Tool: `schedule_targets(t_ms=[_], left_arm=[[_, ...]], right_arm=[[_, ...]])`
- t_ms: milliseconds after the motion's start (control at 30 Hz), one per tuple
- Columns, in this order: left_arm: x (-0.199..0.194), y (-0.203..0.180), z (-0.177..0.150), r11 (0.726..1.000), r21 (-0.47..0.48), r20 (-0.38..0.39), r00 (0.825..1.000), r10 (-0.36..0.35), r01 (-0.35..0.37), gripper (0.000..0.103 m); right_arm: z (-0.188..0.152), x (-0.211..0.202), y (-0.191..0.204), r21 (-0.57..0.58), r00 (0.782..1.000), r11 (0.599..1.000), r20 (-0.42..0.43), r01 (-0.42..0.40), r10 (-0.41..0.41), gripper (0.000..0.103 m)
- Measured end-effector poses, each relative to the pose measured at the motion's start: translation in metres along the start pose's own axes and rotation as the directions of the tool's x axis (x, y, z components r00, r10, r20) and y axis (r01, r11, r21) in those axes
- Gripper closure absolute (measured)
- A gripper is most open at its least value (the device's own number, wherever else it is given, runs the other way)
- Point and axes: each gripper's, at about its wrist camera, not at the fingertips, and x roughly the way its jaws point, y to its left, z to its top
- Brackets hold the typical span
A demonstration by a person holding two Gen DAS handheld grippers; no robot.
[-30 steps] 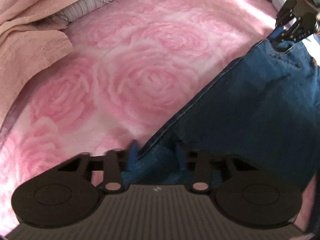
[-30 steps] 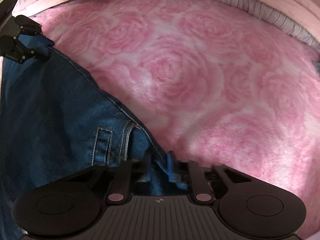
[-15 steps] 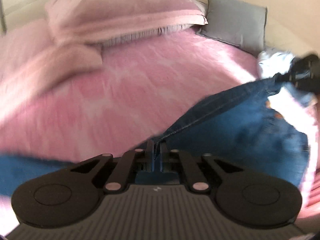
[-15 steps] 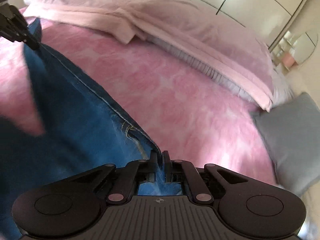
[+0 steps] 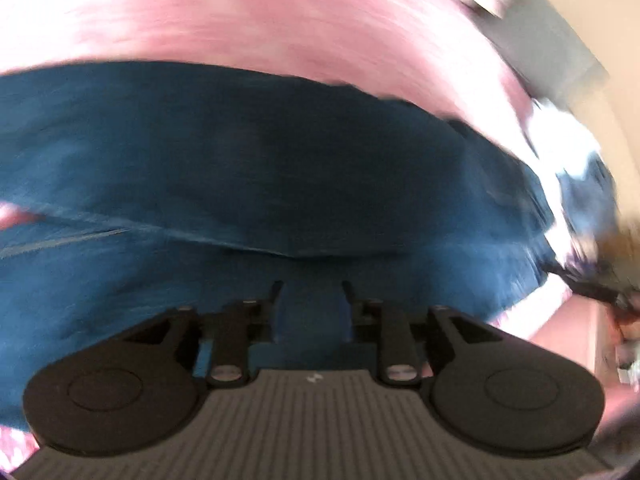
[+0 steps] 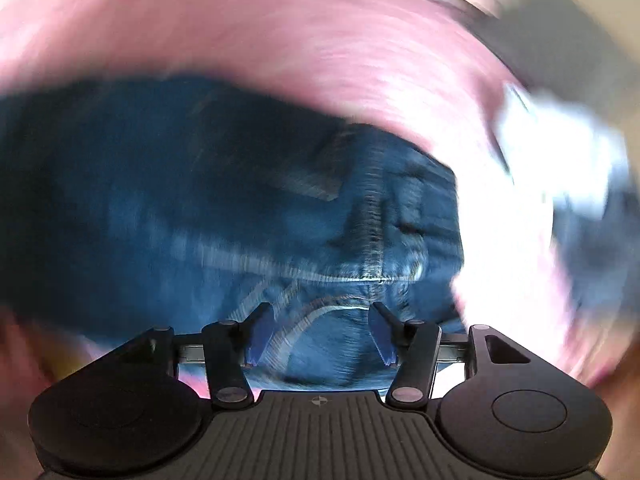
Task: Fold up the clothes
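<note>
Both views are blurred by motion. Blue denim jeans (image 5: 280,168) lie across the pink rose-print bedspread (image 5: 280,20) and fill the middle of the left wrist view. My left gripper (image 5: 310,292) is open just above the denim, with nothing between its fingers. In the right wrist view the jeans (image 6: 200,208) show seams and a pocket curve near the fingers. My right gripper (image 6: 320,320) is open over the denim and holds nothing. The right gripper shows as a dark blurred shape at the right edge of the left wrist view (image 5: 600,288).
A grey cushion (image 5: 552,40) lies at the far right of the bed. A white and blue garment (image 6: 560,168) lies to the right of the jeans. The pink bedspread (image 6: 280,32) stretches beyond the jeans.
Both grippers were shut on the jeans' edge and lifting it half a second ago. Now both are open, the jeans lie laid over on the bed, and both cameras swing fast.
</note>
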Motion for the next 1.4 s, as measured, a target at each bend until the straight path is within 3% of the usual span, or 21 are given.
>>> schedule_targets(t_ms=[67, 133, 200, 267, 433, 533, 567, 633, 667, 767, 800, 833, 867, 933, 1000, 1100, 1133, 1200, 1300, 1367, 1400], left_arm=[[-0.002, 0.027, 0.006, 0.983, -0.176, 0.059, 0.997, 0.054, -0.043, 0.079], [-0.005, 0.049, 0.008, 0.938, -0.341, 0.115, 0.987, 0.109, -0.064, 0.079], [-0.007, 0.063, 0.009, 0.889, -0.452, 0.156, 0.975, 0.156, -0.07, 0.077], [-0.006, 0.073, 0.008, 0.842, -0.535, 0.186, 0.964, 0.191, -0.064, 0.076], [0.006, 0.086, 0.001, 0.718, -0.696, 0.241, 0.948, 0.209, 0.019, 0.071], [0.013, 0.092, -0.003, 0.672, -0.738, 0.273, 0.936, 0.223, 0.055, 0.072], [0.014, 0.093, -0.002, 0.671, -0.74, 0.28, 0.933, 0.228, 0.058, 0.074], [0.016, 0.093, 0.002, 0.68, -0.731, 0.285, 0.929, 0.236, 0.051, 0.092], [0.016, 0.093, 0.003, 0.687, -0.725, 0.286, 0.929, 0.237, 0.048, 0.096], [0.018, 0.094, 0.005, 0.708, -0.706, 0.288, 0.927, 0.238, 0.037, 0.096], [0.019, 0.093, 0.006, 0.717, -0.697, 0.287, 0.928, 0.239, 0.03, 0.096], [0.02, 0.092, 0.008, 0.727, -0.687, 0.285, 0.928, 0.241, 0.022, 0.097], [0.017, 0.09, 0.006, 0.739, -0.673, 0.29, 0.926, 0.244, 0.016, 0.099], [0.0, 0.081, 0.004, 0.787, -0.616, 0.344, 0.905, 0.251, 0.016, 0.1], [-0.028, 0.065, 0.001, 0.839, -0.544, 0.42, 0.868, 0.266, 0.006, 0.101], [-0.075, 0.044, -0.025, 0.878, -0.477, 0.517, 0.818, 0.253, 0.03, 0.101], [-0.084, 0.039, -0.039, 0.883, -0.468, 0.514, 0.817, 0.26, 0.013, 0.1], [-0.077, 0.038, -0.068, 0.881, -0.469, 0.442, 0.848, 0.294, -0.06, 0.099], [-0.038, 0.05, -0.102, 0.85, -0.497, 0.279, 0.895, 0.348, -0.175, 0.099], [-0.022, 0.056, -0.111, 0.822, -0.543, 0.266, 0.894, 0.361, -0.171, 0.099], [-0.019, 0.056, -0.112, 0.815, -0.555, 0.272, 0.889, 0.368, -0.168, 0.1]], right_arm=[[0.009, 0.002, -0.026, 0.29, 0.996, 0.953, 0.042, -0.086, 0.077, 0.048], [0.006, 0.008, -0.054, 0.537, 0.986, 0.827, 0.103, -0.167, 0.132, 0.048], [0.002, 0.018, -0.076, 0.672, 0.977, 0.709, 0.145, -0.214, 0.157, 0.048], [-0.004, 0.026, -0.093, 0.741, 0.972, 0.629, 0.17, -0.234, 0.161, 0.048], [-0.011, 0.044, -0.114, 0.823, 0.952, 0.48, 0.252, -0.305, 0.173, 0.048], [-0.015, 0.053, -0.124, 0.852, 0.94, 0.399, 0.287, -0.339, 0.186, 0.048], [-0.015, 0.056, -0.127, 0.856, 0.938, 0.389, 0.291, -0.342, 0.186, 0.048], [-0.017, 0.062, -0.132, 0.861, 0.935, 0.369, 0.301, -0.35, 0.187, 0.048], [-0.018, 0.065, -0.135, 0.859, 0.932, 0.364, 0.312, -0.361, 0.187, 0.048], [-0.02, 0.069, -0.142, 0.848, 0.915, 0.348, 0.35, -0.4, 0.2, 0.052], [-0.019, 0.072, -0.143, 0.842, 0.908, 0.345, 0.359, -0.414, 0.214, 0.071], [-0.015, 0.073, -0.144, 0.838, 0.91, 0.361, 0.352, -0.41, 0.219, 0.081], [-0.011, 0.071, -0.144, 0.828, 0.916, 0.393, 0.34, -0.4, 0.215, 0.083], [-0.002, 0.064, -0.144, 0.803, 0.921, 0.452, 0.328, -0.388, 0.209, 0.085], [0.007, 0.047, -0.149, 0.758, 0.906, 0.495, 0.364, -0.424, 0.218, 0.085], [0.007, 0.018, -0.16, 0.694, 0.858, 0.509, 0.457, -0.509, 0.235, 0.085], [0.004, 0.011, -0.165, 0.68, 0.845, 0.508, 0.477, -0.528, 0.24, 0.085], [-0.01, 0.012, -0.172, 0.693, 0.856, 0.505, 0.453, -0.514, 0.25, 0.085], [-0.036, 0.043, -0.173, 0.773, 0.92, 0.501, 0.303, -0.39, 0.249, 0.085], [-0.052, 0.06, -0.174, 0.808, 0.943, 0.494, 0.224, -0.322, 0.247, 0.085], [-0.054, 0.06, -0.175, 0.809, 0.938, 0.481, 0.247, -0.338, 0.245, 0.085]])
